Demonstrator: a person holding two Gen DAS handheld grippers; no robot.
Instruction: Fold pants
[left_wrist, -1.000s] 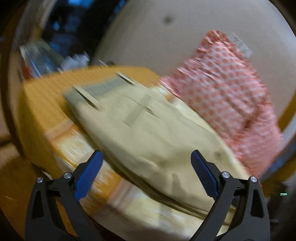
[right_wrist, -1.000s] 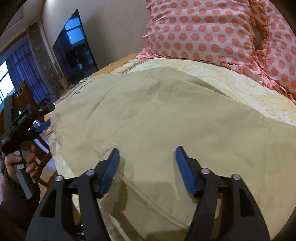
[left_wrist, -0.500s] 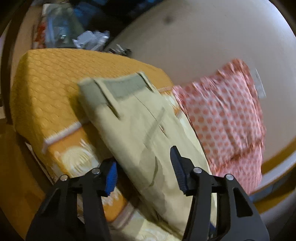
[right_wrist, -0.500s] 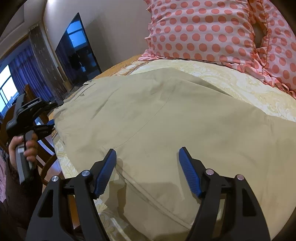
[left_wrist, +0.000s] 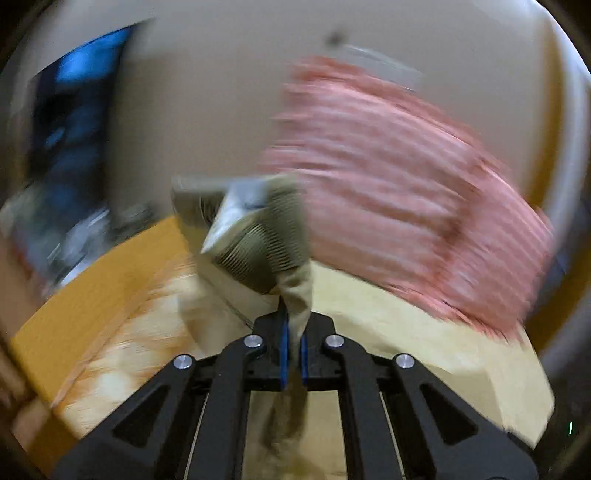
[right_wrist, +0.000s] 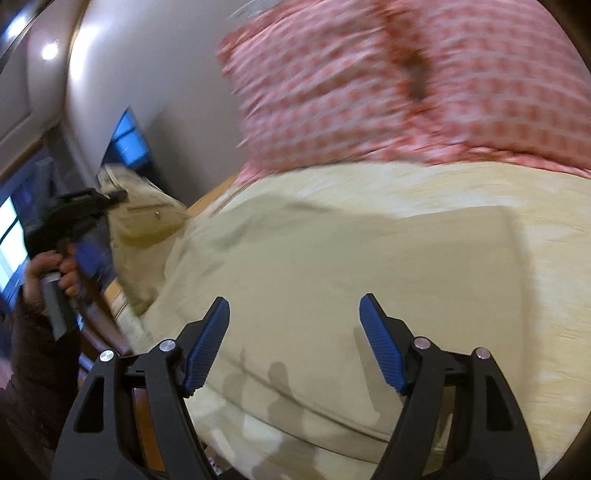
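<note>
Khaki pants (right_wrist: 332, 266) lie spread on the bed in the right wrist view. My left gripper (left_wrist: 291, 354) is shut on a fold of the pants (left_wrist: 295, 295) and holds the waistband end (left_wrist: 255, 229) lifted off the bed; the view is motion-blurred. The left gripper also shows in the right wrist view (right_wrist: 118, 195), at the far left, held by a hand, with the lifted waist end (right_wrist: 147, 218) beside it. My right gripper (right_wrist: 295, 339) is open and empty, just above the near part of the pants.
Pink polka-dot pillows (right_wrist: 406, 85) lean at the head of the bed. A cream bedspread (right_wrist: 546, 258) lies under the pants, with an orange mattress edge (left_wrist: 92, 291) at the left. A dark TV screen (right_wrist: 125, 140) hangs on the far wall.
My left gripper has closed on the pants near the waistband and lifted that end up off the bed. My right gripper has stayed open and shifted slightly over the pants.
</note>
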